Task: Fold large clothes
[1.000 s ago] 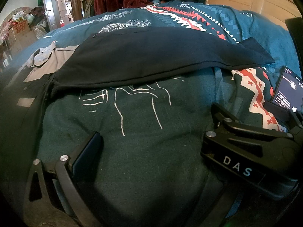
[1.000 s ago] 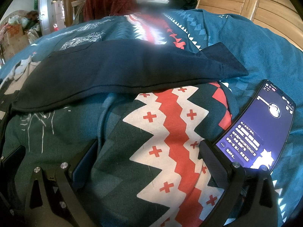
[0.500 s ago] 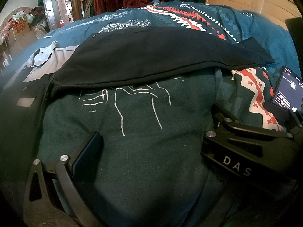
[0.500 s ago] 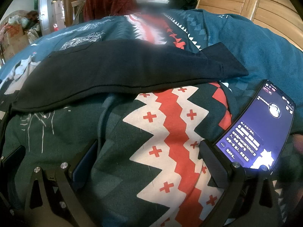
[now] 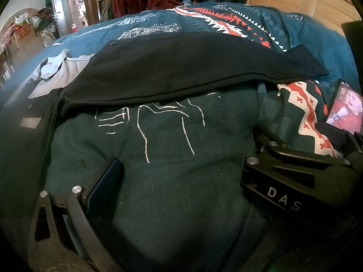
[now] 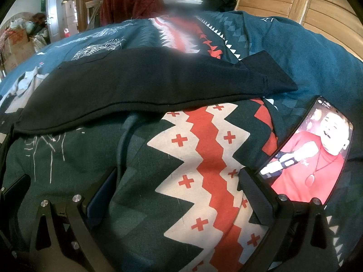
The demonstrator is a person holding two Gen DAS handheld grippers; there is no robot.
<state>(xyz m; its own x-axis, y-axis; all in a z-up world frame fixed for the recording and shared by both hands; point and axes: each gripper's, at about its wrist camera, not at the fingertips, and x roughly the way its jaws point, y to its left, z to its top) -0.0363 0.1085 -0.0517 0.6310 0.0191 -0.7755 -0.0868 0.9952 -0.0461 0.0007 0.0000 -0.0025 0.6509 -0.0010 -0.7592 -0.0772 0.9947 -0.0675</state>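
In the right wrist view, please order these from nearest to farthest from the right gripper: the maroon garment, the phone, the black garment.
From the right gripper:
1. Phone, beside its right finger.
2. Black garment, across the middle of the bed.
3. Maroon garment, behind the bed, upper left.

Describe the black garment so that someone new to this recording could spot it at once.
Start at the teal patterned bedspread that covers the bed. Across its middle lies the black garment, spread flat, its near hem over white line drawings. Unlike the pale grey shirt at its left end, it is plain black and unprinted.
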